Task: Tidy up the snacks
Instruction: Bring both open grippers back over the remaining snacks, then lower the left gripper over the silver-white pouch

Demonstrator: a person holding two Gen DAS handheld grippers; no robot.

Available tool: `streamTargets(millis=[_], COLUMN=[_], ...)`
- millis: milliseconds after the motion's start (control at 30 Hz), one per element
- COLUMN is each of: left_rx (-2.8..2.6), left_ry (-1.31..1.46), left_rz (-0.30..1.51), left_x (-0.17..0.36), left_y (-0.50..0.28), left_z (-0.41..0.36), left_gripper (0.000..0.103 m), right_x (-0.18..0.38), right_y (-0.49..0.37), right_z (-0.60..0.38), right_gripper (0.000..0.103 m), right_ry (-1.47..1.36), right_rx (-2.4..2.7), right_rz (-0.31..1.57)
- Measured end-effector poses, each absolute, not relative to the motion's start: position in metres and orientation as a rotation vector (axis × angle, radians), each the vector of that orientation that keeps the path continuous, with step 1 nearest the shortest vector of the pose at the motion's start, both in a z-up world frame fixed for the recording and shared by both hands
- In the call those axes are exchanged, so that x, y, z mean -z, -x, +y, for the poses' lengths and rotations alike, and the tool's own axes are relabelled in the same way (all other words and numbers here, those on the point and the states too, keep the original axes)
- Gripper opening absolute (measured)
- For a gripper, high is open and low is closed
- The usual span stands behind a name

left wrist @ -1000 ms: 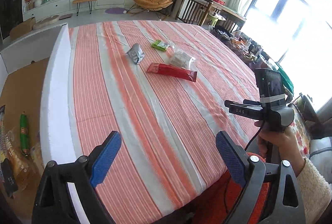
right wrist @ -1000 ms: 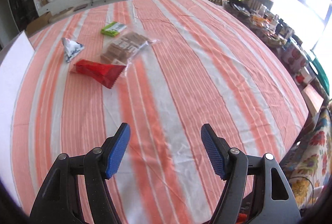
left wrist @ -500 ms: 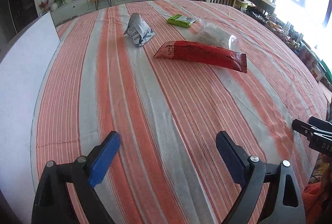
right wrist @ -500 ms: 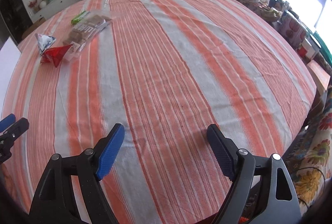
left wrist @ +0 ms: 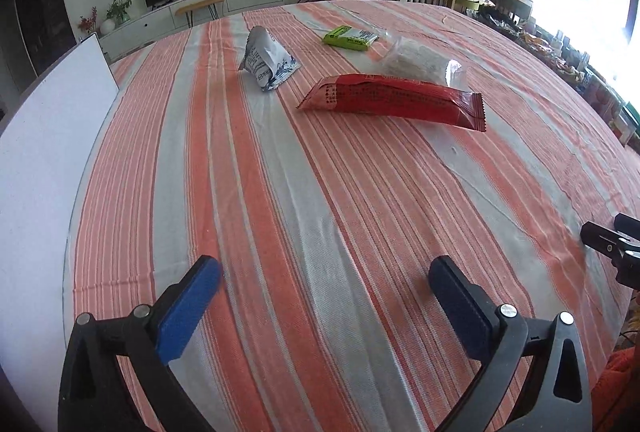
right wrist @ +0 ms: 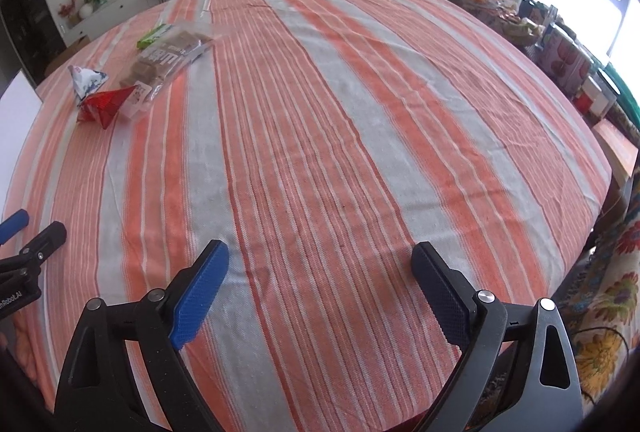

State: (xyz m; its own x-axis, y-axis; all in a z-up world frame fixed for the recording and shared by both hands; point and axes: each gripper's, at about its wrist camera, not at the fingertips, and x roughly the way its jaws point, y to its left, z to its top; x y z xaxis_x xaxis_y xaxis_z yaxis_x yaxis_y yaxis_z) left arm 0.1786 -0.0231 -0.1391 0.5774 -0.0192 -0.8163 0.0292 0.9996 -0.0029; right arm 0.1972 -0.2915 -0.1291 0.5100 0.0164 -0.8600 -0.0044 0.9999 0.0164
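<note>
Both the left tool (left wrist: 324,282) and right tool (right wrist: 320,268) are opening, nothing between them, above the striped counter (right wrist: 360,152); the red snack packet (left wrist: 394,101) lies well ahead.

**Striped table with four snack packs**

A table covered by a cloth (left wrist: 320,192) of orange-red and pale grey stripes fills both views. Four packs lie on it in a loose cluster toward the far side. A long red wrapper (left wrist: 394,101) lies flat, nearest the cameras. A clear bag of brown biscuits (right wrist: 170,62) lies just behind it, their edges touching or overlapping. A small white-and-blue pouch (left wrist: 267,60) stands up in a peak to the left. A green packet (left wrist: 350,37) lies farthest back, beside the clear bag.
</note>
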Motion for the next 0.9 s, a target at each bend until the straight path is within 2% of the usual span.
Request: streamTargets(millis=[900], left_rx=[0.032], left_ry=[-0.014], left_rz=[0.955], left_x=[0.139], left_y=[-0.178], left_z=[-0.023], left_gripper=[0.103], right_x=[0.133], right_y=[-0.183], right_z=[-0.295], right_gripper=[0.097], right_ry=[0.015], right_rx=[-0.068], right_rz=[0.921])
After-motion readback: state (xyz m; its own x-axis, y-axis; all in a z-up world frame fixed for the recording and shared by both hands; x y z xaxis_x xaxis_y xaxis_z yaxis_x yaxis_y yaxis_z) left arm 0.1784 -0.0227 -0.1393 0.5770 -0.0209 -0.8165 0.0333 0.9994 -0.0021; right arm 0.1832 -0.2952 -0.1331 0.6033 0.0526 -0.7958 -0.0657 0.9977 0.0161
